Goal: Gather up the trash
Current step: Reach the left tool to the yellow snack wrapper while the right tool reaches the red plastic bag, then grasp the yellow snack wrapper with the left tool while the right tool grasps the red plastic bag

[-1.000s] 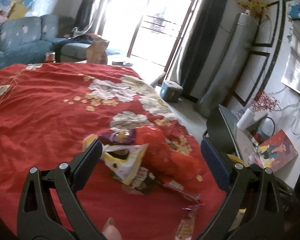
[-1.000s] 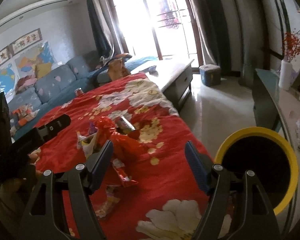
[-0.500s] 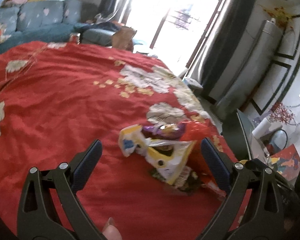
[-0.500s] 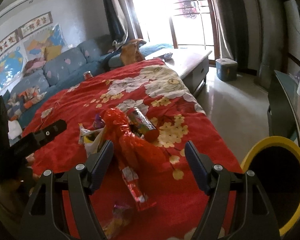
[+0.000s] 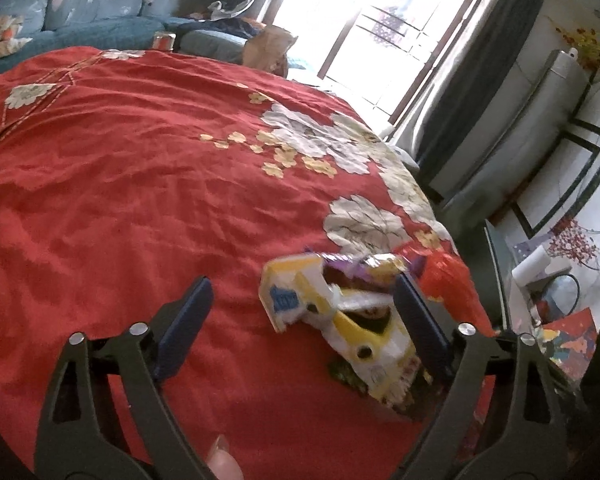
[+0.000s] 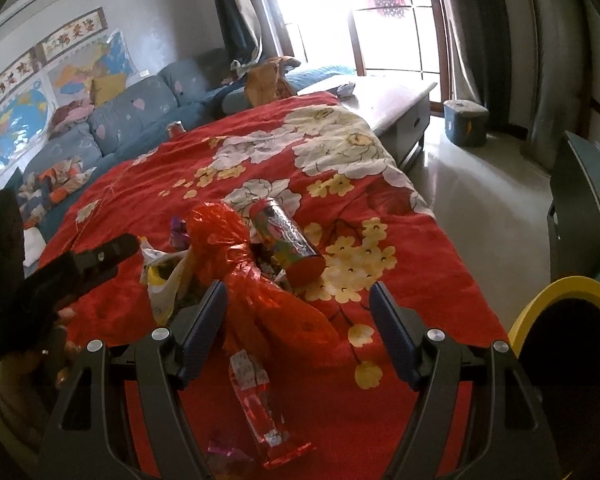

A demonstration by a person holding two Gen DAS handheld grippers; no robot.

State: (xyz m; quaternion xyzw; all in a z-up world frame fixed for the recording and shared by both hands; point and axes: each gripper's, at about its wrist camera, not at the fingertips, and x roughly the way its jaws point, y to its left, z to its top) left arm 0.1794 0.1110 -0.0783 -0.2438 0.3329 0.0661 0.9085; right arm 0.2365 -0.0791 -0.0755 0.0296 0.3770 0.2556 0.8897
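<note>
the left gripper [image 5: 302, 304] has dropped closer to the yellow-and-white wrapper [image 5: 340, 320], jaws closing around it, pads not pressing yet. the right gripper [image 6: 298, 314] hangs open over the red plastic bag [image 6: 256, 280]; nothing is collected yet.

Ahead of the tool, a tall window [image 6: 384, 20] floods the room with glare, with dark curtains [image 6: 496, 40] hanging to its right. A blue sofa [image 6: 112, 128] lines the far-left wall under world maps [image 6: 16, 124] — a pale glossy floor [image 6: 480, 200] runs along the right, past a low grey cabinet [image 6: 400, 108].
</note>
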